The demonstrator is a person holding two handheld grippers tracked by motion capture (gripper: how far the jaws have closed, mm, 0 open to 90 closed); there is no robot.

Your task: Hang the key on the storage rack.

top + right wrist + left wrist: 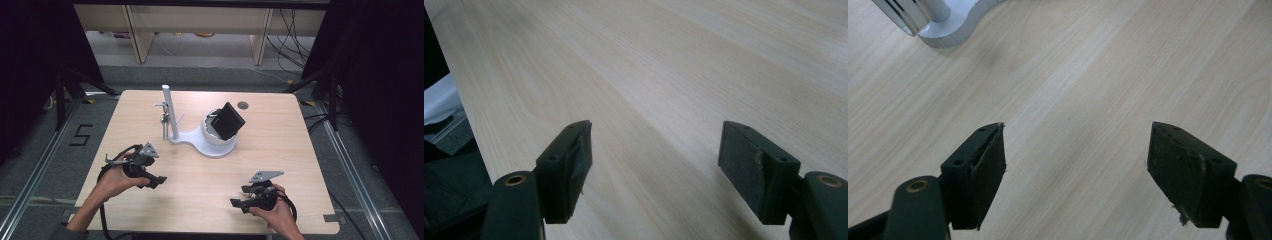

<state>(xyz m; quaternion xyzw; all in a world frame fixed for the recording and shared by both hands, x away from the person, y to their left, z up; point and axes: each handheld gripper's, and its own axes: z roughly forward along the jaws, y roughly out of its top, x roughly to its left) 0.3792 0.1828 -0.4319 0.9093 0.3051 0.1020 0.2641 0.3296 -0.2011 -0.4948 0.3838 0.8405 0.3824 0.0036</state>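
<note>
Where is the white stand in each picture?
High view: the white stand sits mid-table, a little toward the far side, with a black box on it.
Left gripper view: its base is at the top left corner.
Right gripper view: not in it.
Shared landmark: the wooden table.

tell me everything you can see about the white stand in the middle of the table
The white stand looks like smooth plastic: a flat, curvy-edged base, a slim upright post on its left, and a rounded cup on its right. A flat black square device sits tilted in the cup. A small metal clip hangs beside the post. The stand rests on the light wooden table, apart from both claws.
</note>
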